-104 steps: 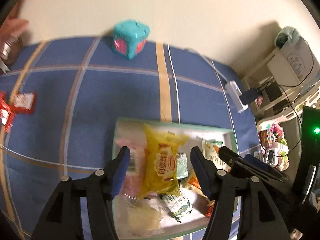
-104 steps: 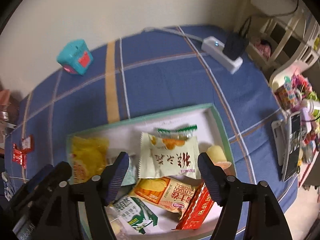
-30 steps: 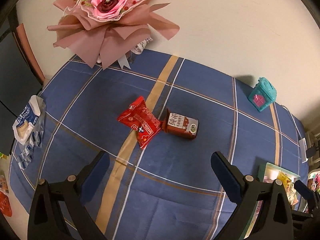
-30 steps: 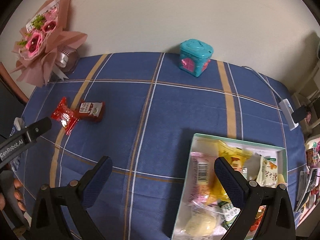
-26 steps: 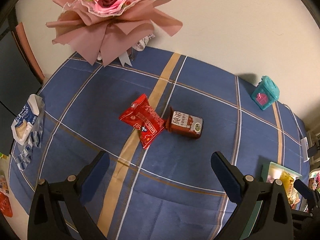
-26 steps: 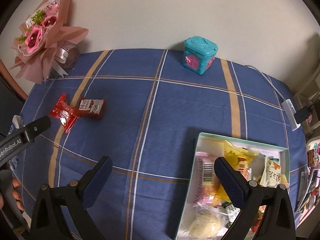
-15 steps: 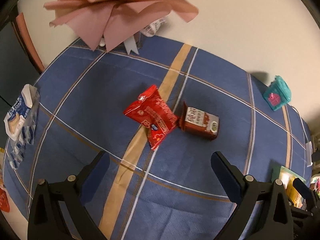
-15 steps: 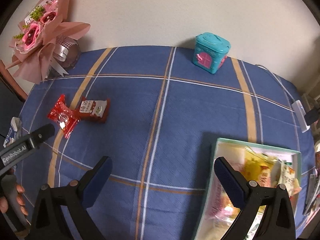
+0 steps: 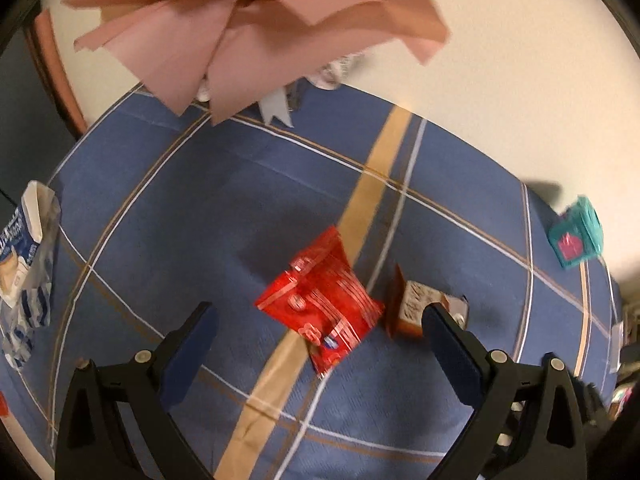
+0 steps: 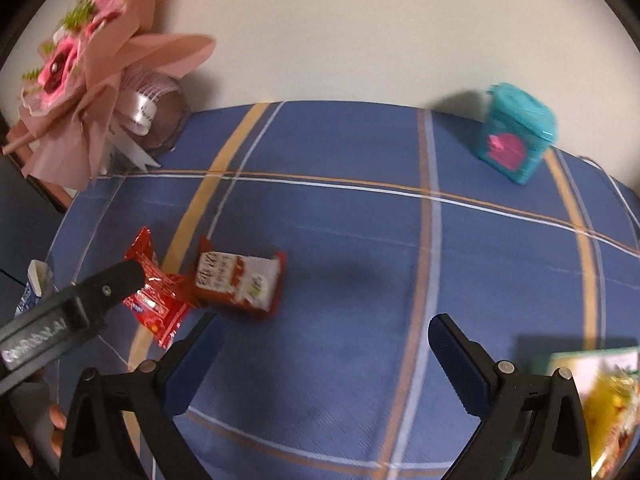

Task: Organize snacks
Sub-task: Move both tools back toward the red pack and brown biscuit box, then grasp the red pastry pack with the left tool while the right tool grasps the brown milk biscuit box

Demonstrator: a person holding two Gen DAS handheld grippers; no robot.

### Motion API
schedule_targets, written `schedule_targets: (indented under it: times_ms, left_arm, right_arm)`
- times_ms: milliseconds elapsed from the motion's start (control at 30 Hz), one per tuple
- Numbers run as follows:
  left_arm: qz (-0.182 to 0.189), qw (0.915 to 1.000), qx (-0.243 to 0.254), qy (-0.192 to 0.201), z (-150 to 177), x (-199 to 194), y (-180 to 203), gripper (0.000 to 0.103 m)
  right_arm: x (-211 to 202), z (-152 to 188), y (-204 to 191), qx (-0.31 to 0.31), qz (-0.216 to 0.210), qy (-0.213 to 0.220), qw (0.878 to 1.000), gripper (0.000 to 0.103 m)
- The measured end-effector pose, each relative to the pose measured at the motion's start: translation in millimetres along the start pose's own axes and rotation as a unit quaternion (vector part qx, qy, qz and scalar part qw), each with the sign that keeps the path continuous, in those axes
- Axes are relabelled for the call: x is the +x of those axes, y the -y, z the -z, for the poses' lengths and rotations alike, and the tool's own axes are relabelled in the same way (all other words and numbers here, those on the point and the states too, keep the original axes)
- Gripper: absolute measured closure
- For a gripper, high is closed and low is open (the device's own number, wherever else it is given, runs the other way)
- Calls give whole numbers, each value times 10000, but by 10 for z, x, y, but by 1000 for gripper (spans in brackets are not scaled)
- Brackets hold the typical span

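A red snack packet (image 9: pixel 320 300) lies on the blue plaid tablecloth (image 9: pixel 200 208), touching a brown-and-white snack pack (image 9: pixel 416 308) on its right. My left gripper (image 9: pixel 316 340) hangs wide open just above and around the red packet, holding nothing. In the right wrist view the red packet (image 10: pixel 156 300) and the brown pack (image 10: pixel 236 280) lie at the left, and the left gripper's finger (image 10: pixel 100 292) crosses over the red packet. My right gripper (image 10: pixel 320 348) is open and empty over bare cloth. The snack tray's corner (image 10: pixel 576 360) shows at the lower right.
A pink wrapped bouquet (image 10: pixel 92 64) stands at the table's back left, against the wall. A teal toy box (image 10: pixel 516 136) sits at the back right. A blue-and-white bag (image 9: pixel 24 264) lies at the left table edge. A hand (image 10: pixel 36 432) grips the left tool.
Both grippers left the tray and swung left across the table, opening wider. Over the last second the left one has closed in on the red packet, and the right one followed.
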State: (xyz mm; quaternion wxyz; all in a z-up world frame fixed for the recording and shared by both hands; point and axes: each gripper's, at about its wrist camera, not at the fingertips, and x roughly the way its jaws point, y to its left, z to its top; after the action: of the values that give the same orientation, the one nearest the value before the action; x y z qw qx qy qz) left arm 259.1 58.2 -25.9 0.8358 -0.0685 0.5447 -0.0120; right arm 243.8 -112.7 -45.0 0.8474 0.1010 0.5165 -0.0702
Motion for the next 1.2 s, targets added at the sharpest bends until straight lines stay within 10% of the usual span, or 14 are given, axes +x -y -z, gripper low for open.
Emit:
schedule_targets:
  times_ms: [733, 1200]
  left_arm:
    - [236, 9979, -588, -141, -170, 244, -333, 2]
    - [242, 9985, -358, -341, -57, 454, -114, 8]
  right_arm:
    - [724, -247, -599, -13, -268, 10, 9996, 0]
    - [725, -265, -138, 126, 119, -87, 9998, 0]
